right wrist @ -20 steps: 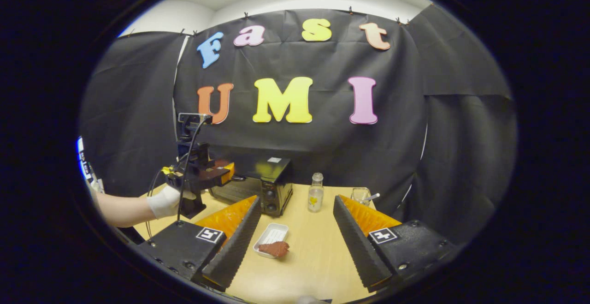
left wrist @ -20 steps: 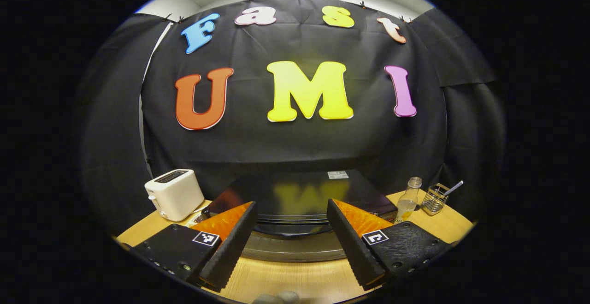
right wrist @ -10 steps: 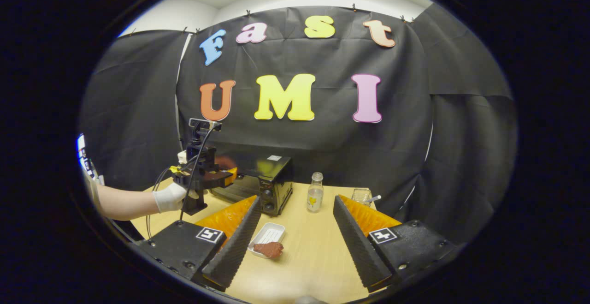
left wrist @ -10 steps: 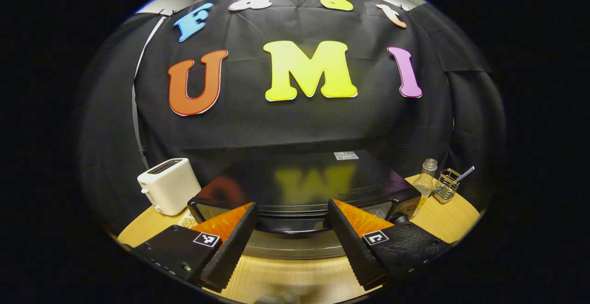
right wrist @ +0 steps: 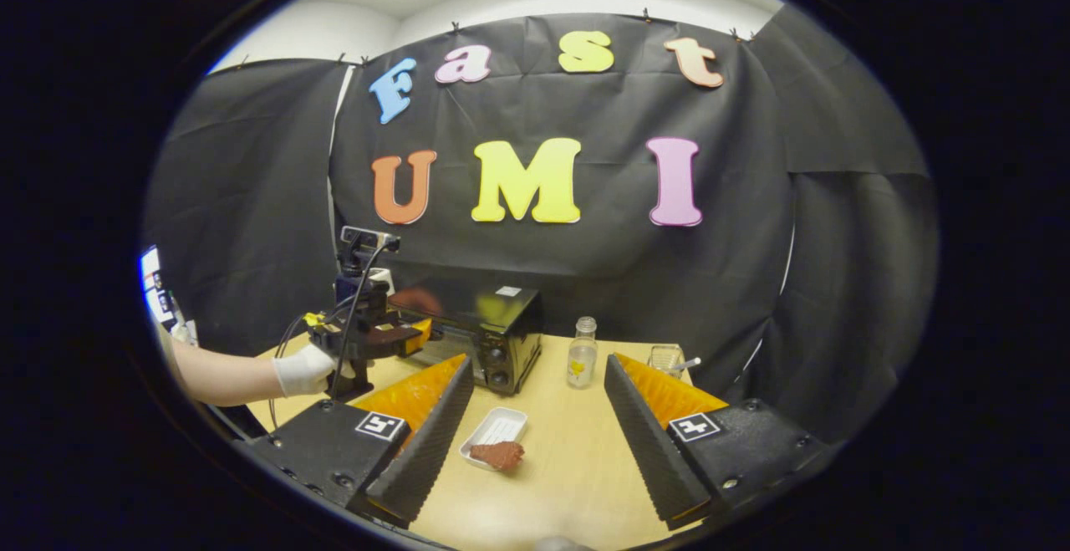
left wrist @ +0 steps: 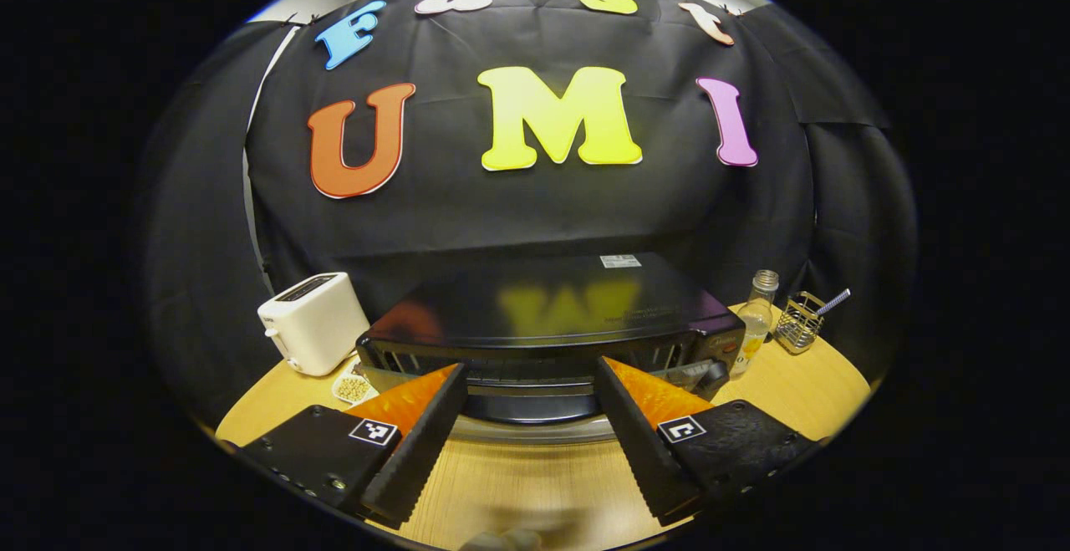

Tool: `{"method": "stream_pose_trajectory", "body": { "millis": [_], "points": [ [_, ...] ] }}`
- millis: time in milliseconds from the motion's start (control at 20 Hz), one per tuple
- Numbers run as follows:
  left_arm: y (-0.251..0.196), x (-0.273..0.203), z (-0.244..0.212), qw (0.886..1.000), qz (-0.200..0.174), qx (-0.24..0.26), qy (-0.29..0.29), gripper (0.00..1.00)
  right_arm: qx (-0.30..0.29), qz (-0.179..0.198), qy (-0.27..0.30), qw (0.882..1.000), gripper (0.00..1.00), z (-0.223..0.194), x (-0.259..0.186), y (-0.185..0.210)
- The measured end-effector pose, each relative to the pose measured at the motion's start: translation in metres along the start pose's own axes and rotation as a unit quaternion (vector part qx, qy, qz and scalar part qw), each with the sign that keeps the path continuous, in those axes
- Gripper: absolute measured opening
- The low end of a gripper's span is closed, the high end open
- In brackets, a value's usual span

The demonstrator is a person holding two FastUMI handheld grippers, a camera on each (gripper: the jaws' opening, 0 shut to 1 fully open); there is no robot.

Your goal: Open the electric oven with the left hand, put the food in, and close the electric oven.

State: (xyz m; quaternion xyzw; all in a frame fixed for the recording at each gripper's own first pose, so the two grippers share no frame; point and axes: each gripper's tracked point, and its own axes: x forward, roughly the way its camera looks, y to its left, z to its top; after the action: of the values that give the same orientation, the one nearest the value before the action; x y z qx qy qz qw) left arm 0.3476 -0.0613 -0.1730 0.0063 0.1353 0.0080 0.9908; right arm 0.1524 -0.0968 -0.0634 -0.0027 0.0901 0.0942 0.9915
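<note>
Now | electric oven (left wrist: pixel 552 317) long axis crosswise | front faces left gripper (left wrist: pixel 522 442)

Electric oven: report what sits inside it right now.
In the left gripper view the electric oven door is cracked open, showing a strip of wire rack bars. The cavity below is hidden. The food lies in its white tray on the table.

The person's hand (right wrist: pixel 303 369) wore a white glove below a bare forearm. Each gripper had wedge-shaped, ribbed fingers (left wrist: pixel 415 442) on black, screw-studded bases with small square black-and-white markers (right wrist: pixel 377 426). Black cables (right wrist: pixel 347 317) ran along the left gripper (right wrist: pixel 415 334)
</note>
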Motion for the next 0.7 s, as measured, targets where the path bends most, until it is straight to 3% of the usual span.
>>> {"method": "stream_pose_trajectory", "body": {
  "millis": [700],
  "points": [
    [0.001, -0.073, -0.115, 0.998, 0.009, -0.004, 0.058, 0.97, -0.012, -0.005, 0.034, 0.999, 1.0, -0.035, -0.007, -0.006]
  ]
}}
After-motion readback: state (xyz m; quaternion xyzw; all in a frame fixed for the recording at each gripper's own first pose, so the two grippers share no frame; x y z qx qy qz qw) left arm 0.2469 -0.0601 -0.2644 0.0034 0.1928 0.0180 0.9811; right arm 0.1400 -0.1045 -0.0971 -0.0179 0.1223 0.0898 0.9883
